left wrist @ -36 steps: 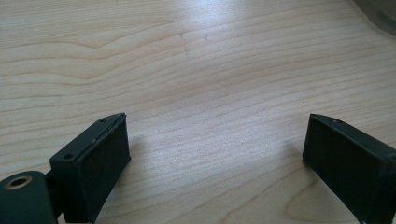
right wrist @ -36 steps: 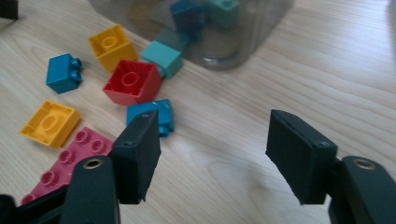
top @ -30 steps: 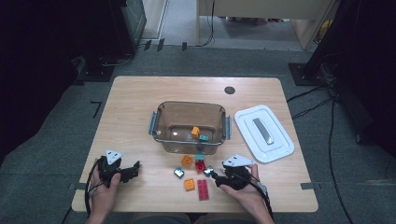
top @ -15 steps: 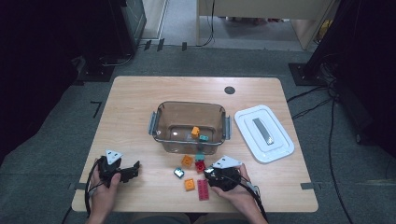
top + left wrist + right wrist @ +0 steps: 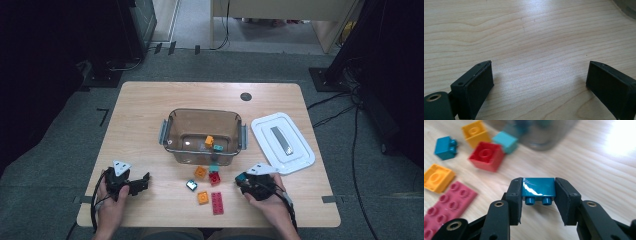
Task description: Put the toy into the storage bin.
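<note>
Right gripper view shows our right gripper [image 5: 538, 195] clamped on the teal brick [image 5: 538, 186], just off the table near the bin [image 5: 202, 135], so we carry it level and release over the bin's open mouth.

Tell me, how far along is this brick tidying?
Done: two bricks, orange and teal, lie in the bin. In hand: the right tool grips a blue brick lifted off the table. Left: about six loose bricks, including the red plate, and likely the lid beside the bin. The left tool rests open.
</note>
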Motion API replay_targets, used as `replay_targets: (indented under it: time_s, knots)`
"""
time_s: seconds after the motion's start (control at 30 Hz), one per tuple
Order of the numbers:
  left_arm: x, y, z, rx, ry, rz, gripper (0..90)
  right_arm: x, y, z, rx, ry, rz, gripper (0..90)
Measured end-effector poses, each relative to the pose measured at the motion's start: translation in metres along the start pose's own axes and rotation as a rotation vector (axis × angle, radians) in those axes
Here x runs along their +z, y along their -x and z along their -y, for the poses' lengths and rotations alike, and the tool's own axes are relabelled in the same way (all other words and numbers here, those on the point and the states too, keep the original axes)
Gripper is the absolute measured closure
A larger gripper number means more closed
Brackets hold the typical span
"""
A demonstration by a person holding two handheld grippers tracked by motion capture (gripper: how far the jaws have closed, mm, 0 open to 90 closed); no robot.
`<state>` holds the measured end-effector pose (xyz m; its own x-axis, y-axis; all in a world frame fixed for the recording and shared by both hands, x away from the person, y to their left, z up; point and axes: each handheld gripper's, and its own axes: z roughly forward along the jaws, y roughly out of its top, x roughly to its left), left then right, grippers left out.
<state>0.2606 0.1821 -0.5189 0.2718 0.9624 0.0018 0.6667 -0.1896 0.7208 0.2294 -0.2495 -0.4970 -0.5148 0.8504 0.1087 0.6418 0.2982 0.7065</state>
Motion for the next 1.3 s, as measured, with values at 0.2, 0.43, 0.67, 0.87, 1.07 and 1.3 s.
replay_targets:
  time_s: [0.2, 0.43, 0.67, 0.87, 1.07, 1.3]
  knots:
    - [0.000, 0.000, 0.000, 0.000, 0.000, 0.000, 7.3, -0.027, 0.039, 0.004, 0.084, 0.008, 0.045, 60.1]
    - [0.001, 0.000, -0.001, -0.002, 0.001, -0.002, 7.3, -0.045, 0.068, 0.007, 0.138, -0.006, 0.054, 60.1]
    - [0.001, 0.000, -0.001, -0.002, 0.001, -0.002, 7.3, -0.058, 0.078, -0.003, 0.146, 0.007, 0.054, 60.1]
    - [0.001, 0.000, -0.001, -0.002, 0.001, -0.002, 7.3, -0.066, 0.081, -0.014, 0.151, 0.017, 0.042, 60.1]
    - [0.001, 0.000, -0.001, -0.003, 0.001, -0.004, 7.3, -0.070, 0.082, -0.026, 0.145, 0.008, 0.028, 60.2]
    - [0.001, 0.000, -0.001, -0.002, 0.001, -0.004, 7.3, -0.076, 0.079, -0.043, 0.122, 0.006, 0.020, 60.2]
